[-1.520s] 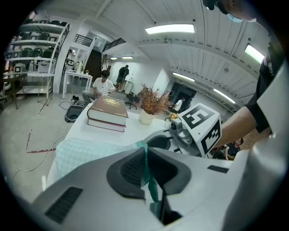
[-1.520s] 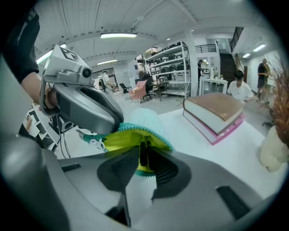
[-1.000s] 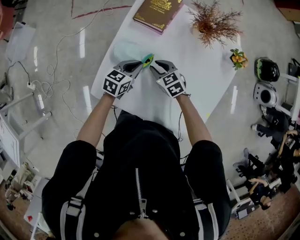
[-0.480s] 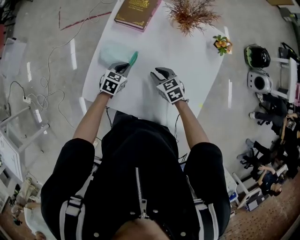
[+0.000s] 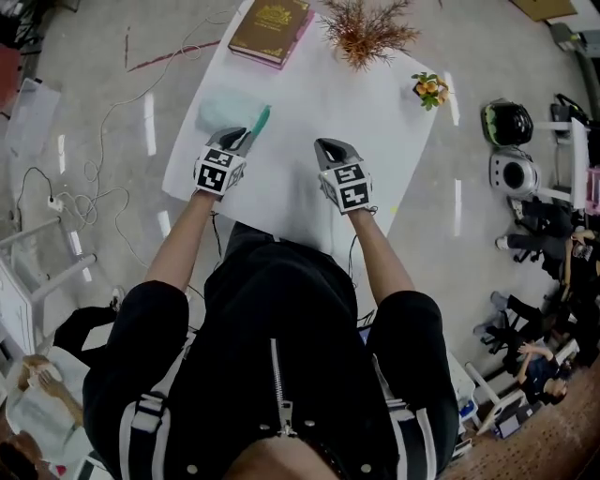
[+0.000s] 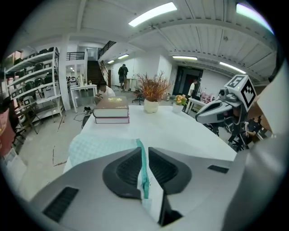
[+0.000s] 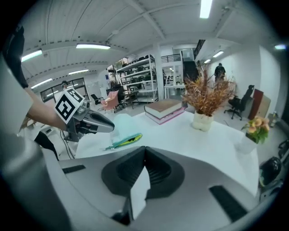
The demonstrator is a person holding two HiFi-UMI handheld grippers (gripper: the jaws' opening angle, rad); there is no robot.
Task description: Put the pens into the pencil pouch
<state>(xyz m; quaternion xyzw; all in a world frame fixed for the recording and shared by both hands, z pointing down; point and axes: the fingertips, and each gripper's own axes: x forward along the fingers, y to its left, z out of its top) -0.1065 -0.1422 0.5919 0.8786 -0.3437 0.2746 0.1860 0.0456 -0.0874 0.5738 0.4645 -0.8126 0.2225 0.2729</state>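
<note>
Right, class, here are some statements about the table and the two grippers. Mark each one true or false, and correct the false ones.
1. The left gripper is shut on the zipper edge of the pencil pouch. True.
2. The right gripper is holding a pen. False: its jaws have just closed together, with nothing between them.
3. The book lies at the far end of the white table. True.
4. The dried plant stands on top of the book. False: it stands on the table beside the book, apart from it.
</note>
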